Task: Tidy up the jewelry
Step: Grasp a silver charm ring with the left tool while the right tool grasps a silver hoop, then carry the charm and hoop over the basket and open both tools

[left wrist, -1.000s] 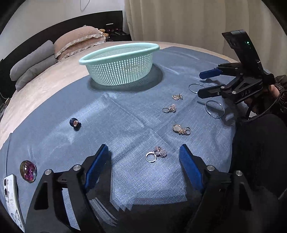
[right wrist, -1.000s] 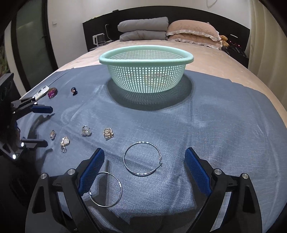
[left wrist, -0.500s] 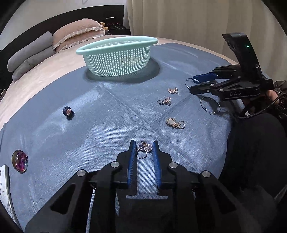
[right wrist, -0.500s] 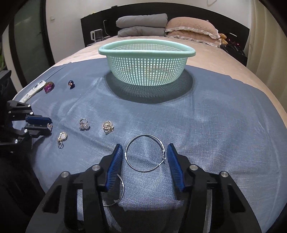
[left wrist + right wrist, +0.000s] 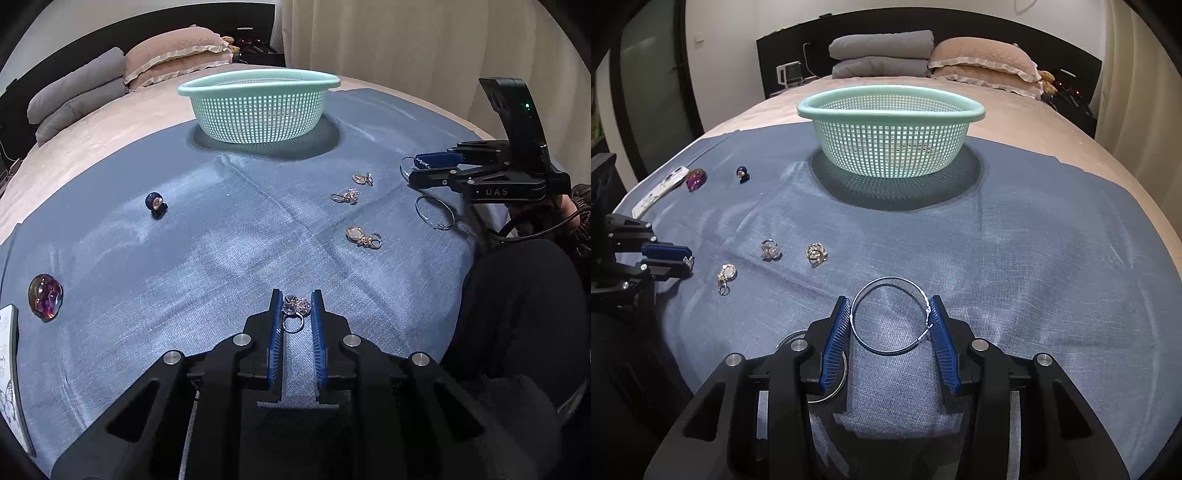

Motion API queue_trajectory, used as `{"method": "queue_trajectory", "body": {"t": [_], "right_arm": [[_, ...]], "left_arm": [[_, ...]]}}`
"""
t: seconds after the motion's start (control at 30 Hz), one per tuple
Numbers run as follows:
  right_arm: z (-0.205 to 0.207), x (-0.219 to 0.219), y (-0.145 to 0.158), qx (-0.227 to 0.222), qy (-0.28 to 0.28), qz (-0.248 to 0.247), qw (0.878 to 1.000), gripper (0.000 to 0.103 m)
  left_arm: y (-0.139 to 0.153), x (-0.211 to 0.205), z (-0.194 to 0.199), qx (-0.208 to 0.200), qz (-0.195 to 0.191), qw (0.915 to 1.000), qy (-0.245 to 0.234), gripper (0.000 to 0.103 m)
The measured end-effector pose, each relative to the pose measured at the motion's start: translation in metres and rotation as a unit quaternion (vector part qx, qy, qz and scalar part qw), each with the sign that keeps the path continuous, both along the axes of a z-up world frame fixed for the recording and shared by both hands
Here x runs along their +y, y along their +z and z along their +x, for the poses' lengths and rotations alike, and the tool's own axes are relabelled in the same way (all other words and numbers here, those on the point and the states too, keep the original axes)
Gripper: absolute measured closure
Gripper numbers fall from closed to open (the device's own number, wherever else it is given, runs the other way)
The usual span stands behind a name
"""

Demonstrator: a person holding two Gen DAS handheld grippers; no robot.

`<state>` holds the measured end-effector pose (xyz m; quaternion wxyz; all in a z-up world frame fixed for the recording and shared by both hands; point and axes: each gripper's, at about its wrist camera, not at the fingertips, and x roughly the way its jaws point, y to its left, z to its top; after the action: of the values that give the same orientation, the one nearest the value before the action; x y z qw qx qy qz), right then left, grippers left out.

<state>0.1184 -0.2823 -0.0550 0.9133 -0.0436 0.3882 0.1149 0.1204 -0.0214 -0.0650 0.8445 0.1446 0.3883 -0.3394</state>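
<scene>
One basket (image 5: 890,140), mint green and perforated, is set on the blue cloth (image 5: 1034,251); its contents cannot be made out through the mesh. A gem ring (image 5: 294,312) is clamped between the blue pads of the left gripper (image 5: 295,310), low over the cloth. A large hoop (image 5: 891,315) is pinched across its width by the right gripper (image 5: 890,317), both pads being touched by the wire. A second hoop (image 5: 827,373) is seen beneath that gripper's left finger. Three small pieces (image 5: 770,251) (image 5: 816,254) (image 5: 726,277) are laid on the cloth between the grippers, well short of the basket.
</scene>
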Motion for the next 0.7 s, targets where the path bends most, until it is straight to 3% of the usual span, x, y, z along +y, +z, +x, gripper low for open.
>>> {"method": "queue_trajectory", "body": {"t": [0.33, 0.7], "right_arm": [[-0.006, -0.014, 0.030, -0.033, -0.014, 0.022, 0.999, 0.062], [0.009, -0.024, 0.080, -0.087, -0.022, 0.026, 0.996, 0.062]], "left_arm": [[0.020, 0.009, -0.001, -0.027, 0.006, 0.9995, 0.014, 0.088], [0.068, 0.002, 0.027, -0.072, 0.005, 0.9972, 0.017, 0.088]]}}
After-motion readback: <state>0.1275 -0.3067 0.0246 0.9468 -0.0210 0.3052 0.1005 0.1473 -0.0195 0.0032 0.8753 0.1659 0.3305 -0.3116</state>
